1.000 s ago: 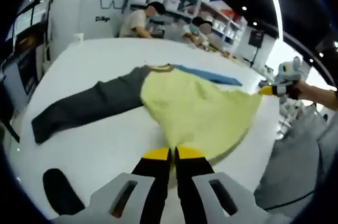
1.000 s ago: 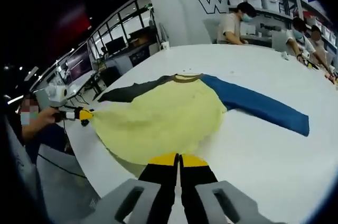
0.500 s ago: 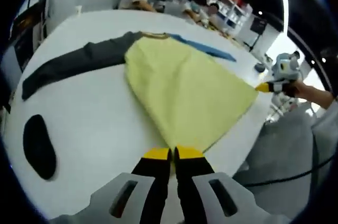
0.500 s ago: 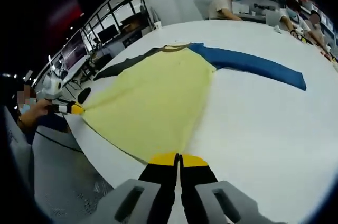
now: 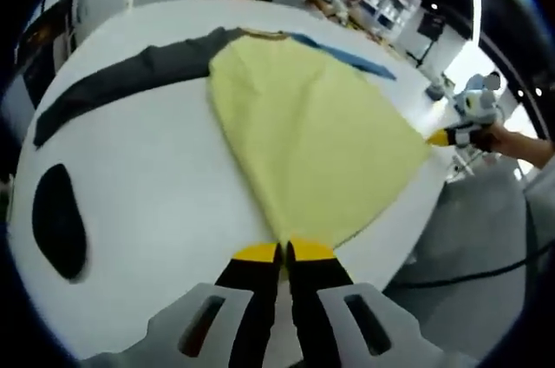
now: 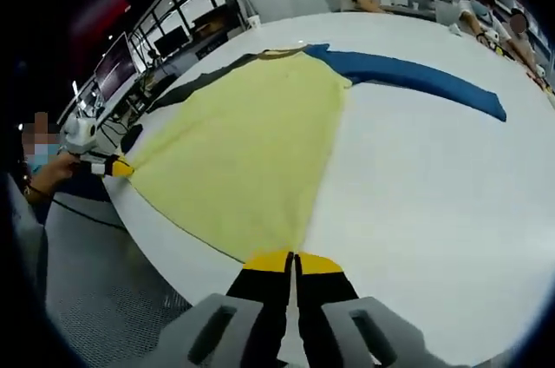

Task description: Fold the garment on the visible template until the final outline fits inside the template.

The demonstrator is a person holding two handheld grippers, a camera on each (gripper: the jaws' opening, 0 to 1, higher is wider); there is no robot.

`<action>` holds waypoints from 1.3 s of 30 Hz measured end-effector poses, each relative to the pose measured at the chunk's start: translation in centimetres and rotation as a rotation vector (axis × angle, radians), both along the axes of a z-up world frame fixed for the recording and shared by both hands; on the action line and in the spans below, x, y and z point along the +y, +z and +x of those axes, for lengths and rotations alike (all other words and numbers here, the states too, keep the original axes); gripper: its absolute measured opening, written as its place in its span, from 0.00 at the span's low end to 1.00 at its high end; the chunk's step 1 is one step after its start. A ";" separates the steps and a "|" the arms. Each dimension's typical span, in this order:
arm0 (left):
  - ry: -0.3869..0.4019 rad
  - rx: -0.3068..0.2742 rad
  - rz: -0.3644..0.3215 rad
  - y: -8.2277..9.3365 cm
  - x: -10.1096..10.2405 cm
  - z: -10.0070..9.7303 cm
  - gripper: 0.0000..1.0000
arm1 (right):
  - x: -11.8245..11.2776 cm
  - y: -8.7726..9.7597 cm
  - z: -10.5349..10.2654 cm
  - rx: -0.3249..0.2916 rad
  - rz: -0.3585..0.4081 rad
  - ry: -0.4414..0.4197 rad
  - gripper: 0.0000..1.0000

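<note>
Now I am pulling the yellow shirt (image 5: 303, 134) flatter on the white table (image 5: 156, 194) than a second ago, my left tongs (image 5: 279, 251) and right tongs (image 6: 293, 259) each pinching a bottom corner, ready for folding.

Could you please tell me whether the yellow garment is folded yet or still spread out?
Spread out: the garment lies flat, dark sleeve and blue sleeve extended.
</note>
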State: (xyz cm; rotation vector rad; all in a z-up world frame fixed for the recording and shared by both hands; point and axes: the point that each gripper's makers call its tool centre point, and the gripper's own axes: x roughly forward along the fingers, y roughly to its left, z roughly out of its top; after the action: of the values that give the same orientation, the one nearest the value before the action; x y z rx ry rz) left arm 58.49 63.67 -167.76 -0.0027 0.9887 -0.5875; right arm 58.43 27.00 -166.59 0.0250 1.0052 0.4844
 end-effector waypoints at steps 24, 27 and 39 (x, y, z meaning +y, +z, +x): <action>0.525 -0.362 0.172 2.8 7.1 16.0 0.34 | -0.5 3.6 5.3 -0.133 -0.040 -0.030 0.16; 0.569 -0.373 0.203 2.6 9.4 17.8 0.38 | -0.2 3.7 5.5 -0.135 -0.031 -0.030 0.19; 0.732 -0.419 0.342 2.2 16.8 20.6 0.41 | 0.6 3.5 5.6 -0.123 -0.038 -0.014 0.19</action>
State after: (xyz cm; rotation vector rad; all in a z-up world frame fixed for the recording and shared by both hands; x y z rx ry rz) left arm 79.12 80.48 -165.52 0.0580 0.6022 0.2524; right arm 64.07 27.63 -163.08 -0.0311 0.8931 0.4486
